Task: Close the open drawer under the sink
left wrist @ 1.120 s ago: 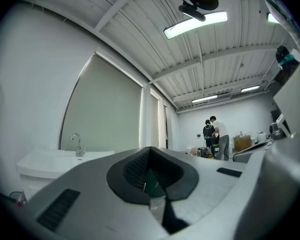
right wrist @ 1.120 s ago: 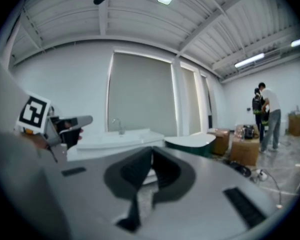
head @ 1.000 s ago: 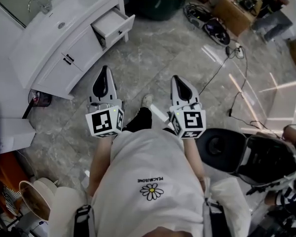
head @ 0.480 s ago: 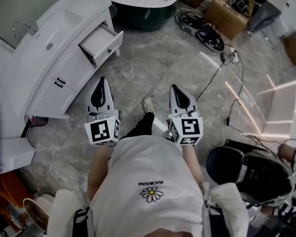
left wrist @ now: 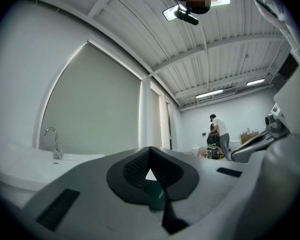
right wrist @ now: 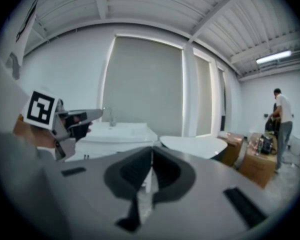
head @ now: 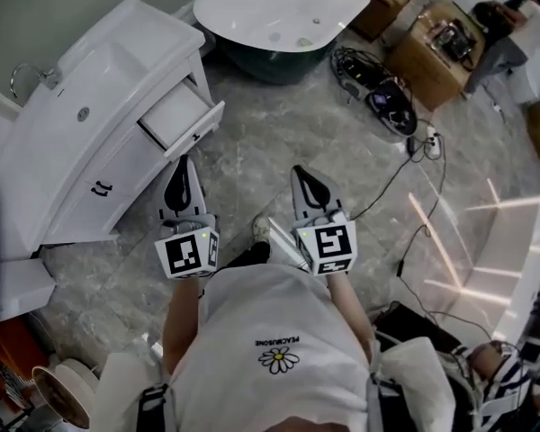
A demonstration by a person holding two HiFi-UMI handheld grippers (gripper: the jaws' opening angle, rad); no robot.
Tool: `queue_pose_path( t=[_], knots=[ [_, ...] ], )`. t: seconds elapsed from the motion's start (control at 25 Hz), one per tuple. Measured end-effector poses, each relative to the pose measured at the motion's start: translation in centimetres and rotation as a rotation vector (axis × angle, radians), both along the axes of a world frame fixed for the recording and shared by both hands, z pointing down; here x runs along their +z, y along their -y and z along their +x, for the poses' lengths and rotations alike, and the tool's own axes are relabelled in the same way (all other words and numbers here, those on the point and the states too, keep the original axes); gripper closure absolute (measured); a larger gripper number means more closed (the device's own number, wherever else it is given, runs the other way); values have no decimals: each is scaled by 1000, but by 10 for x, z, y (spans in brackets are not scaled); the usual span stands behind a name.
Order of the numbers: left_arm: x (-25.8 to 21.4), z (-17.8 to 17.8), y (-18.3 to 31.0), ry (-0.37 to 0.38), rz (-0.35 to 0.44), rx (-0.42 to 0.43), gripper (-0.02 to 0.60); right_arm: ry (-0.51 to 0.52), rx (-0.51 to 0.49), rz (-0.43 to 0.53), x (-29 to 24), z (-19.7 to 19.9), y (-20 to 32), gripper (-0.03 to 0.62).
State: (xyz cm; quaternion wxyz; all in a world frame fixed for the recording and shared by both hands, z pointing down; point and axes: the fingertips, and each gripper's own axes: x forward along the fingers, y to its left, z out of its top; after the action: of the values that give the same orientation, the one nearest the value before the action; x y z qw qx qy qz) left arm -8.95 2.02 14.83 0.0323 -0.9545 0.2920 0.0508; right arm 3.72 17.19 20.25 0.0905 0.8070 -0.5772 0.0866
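The white sink vanity stands at the left of the head view, with its upper right drawer pulled out and empty. My left gripper is shut on nothing and hovers over the floor just below the drawer's front, apart from it. To its right, at about the same height, my right gripper is also shut and empty. In the left gripper view the shut left gripper points past the faucet. In the right gripper view the shut right gripper faces the vanity.
A white bathtub stands beyond the vanity. Cardboard boxes and loose cables lie on the marble floor at the upper right, where a person is bent over. A chair is behind me.
Both grippers have travelled forward toward the vanity, jaws staying shut. The open drawer now lies just ahead of the left gripper, and the bathtub has come fully into view.
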Motion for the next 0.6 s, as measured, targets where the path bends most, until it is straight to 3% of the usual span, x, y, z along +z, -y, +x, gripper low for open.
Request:
queue_pose_path(
  t=[0.24,0.44,0.6],
  knots=[
    [-10,38,56,-57,-48,-141,561,-77,-133,-8,-27,49,75,565],
    [-14,27,79,-81,-60,-285,561,-90,-261,11,-32,47,118,565],
    [-11,12,85,-59,-61,-442,561,-84,-425,33,-30,36,158,565]
  ],
)
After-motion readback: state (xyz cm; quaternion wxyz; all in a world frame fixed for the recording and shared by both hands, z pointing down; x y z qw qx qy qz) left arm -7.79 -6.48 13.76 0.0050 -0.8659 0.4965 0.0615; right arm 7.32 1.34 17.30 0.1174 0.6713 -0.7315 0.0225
